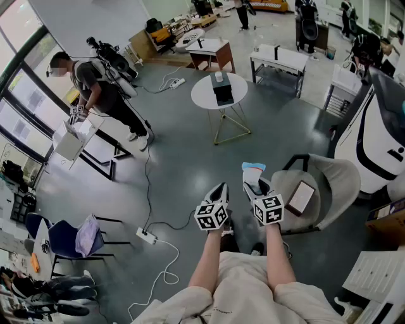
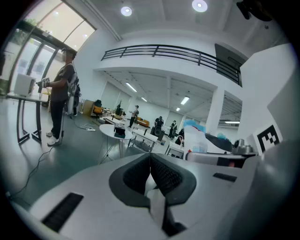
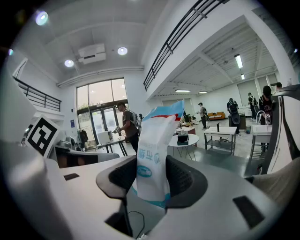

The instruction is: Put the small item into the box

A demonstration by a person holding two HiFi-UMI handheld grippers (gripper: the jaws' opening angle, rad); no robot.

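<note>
The right gripper [image 3: 153, 182] clamped a white-and-blue packet [image 3: 153, 150] upright between its pads, the packet's top rising past the tips. The left gripper [image 2: 151, 171] was closed and empty.

light: bright, ceiling lamps [image 2: 199, 5] + windows [image 3: 101, 101] | distort: fisheye, dark corners | blur: foregrnd soft

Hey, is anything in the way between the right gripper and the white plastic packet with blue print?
Nothing visible does. The white plastic packet with blue print already stands upright between the pads of the right gripper, clamped there. Where it has to go is not clear in these views.
</note>
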